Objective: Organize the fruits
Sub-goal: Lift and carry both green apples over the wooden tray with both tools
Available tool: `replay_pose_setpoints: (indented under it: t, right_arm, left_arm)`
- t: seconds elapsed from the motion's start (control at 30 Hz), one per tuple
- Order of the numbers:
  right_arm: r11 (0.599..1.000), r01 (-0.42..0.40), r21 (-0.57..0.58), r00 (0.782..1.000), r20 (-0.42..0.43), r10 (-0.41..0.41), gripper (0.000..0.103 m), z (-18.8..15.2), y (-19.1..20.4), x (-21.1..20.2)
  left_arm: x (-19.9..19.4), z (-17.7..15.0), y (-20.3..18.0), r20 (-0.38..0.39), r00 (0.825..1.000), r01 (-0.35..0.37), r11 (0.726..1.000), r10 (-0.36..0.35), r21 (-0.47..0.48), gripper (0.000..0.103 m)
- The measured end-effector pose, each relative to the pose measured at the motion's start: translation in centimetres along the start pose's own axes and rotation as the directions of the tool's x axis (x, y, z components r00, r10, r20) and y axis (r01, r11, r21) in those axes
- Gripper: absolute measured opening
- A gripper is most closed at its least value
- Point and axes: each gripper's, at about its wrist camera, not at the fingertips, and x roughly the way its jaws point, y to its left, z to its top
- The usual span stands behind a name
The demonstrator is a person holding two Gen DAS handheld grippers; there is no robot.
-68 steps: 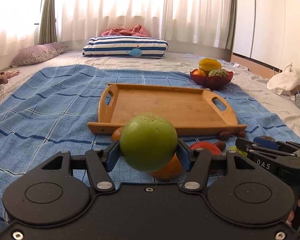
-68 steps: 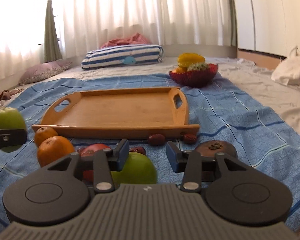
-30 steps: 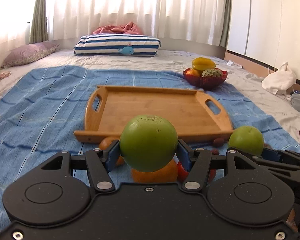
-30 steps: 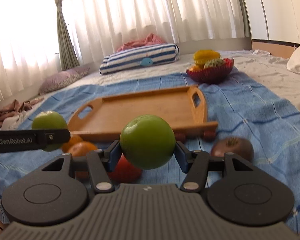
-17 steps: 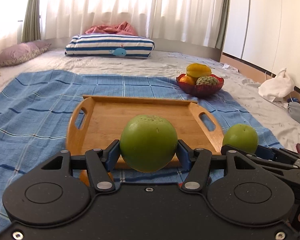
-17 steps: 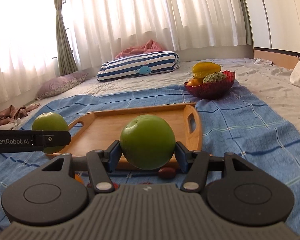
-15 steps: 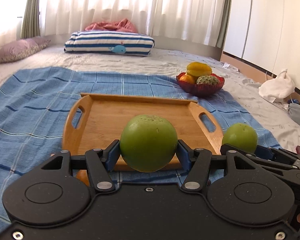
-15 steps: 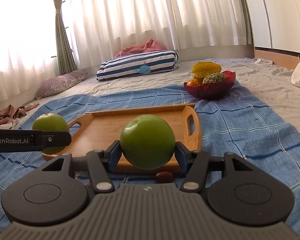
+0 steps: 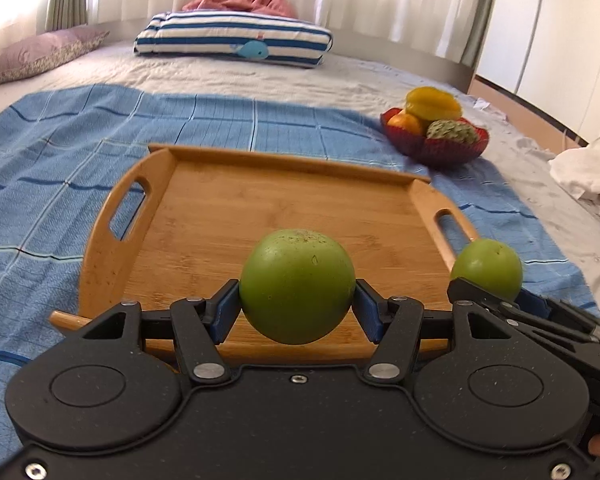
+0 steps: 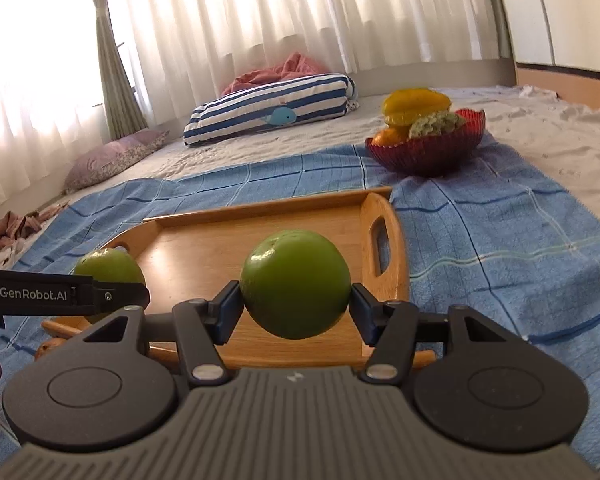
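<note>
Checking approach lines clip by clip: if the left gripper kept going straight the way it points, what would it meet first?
Probably the bare floor of the wooden tray: the left gripper, shut on a green fruit, points down at it, nothing between. Depth is uncertain.

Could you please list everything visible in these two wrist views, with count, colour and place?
Green fruit: two, green, one clamped in each claw above the tray's near edge.
Wooden tray: one, light brown, bare, on the blue cloth.
Blue cloth: one, blue checked, spread over the bed.
Red bowl: one, red, beyond the tray to the right, holding a yellow, an orange and a bumpy green fruit.
Striped pillow: one, blue and white, far end.
Purple pillow: one, far left.
White bag: one, right edge.
Left claw: black, shut on a green fruit.
Right claw: black and grey, likewise.
</note>
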Motion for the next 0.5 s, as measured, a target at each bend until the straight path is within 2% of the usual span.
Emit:
replay_pose_setpoints:
  t: [0.23, 0.5]
  right_arm:
    - [1.0, 0.014, -0.009, 0.999, -0.042, -0.015, 0.061, -0.7, 0.0, 2.0]
    - [1.0, 0.021, -0.02, 0.999, -0.041, -0.022, 0.061, -0.8, 0.3, 2.2]
  left_arm:
    - [2.2, 0.0, 0.1, -0.028, 0.999, -0.023, 1.0, 0.023, -0.002, 0.058]
    - [3.1, 0.0, 0.0, -0.04, 0.999, -0.032, 0.999, 0.032, 0.003, 0.058]
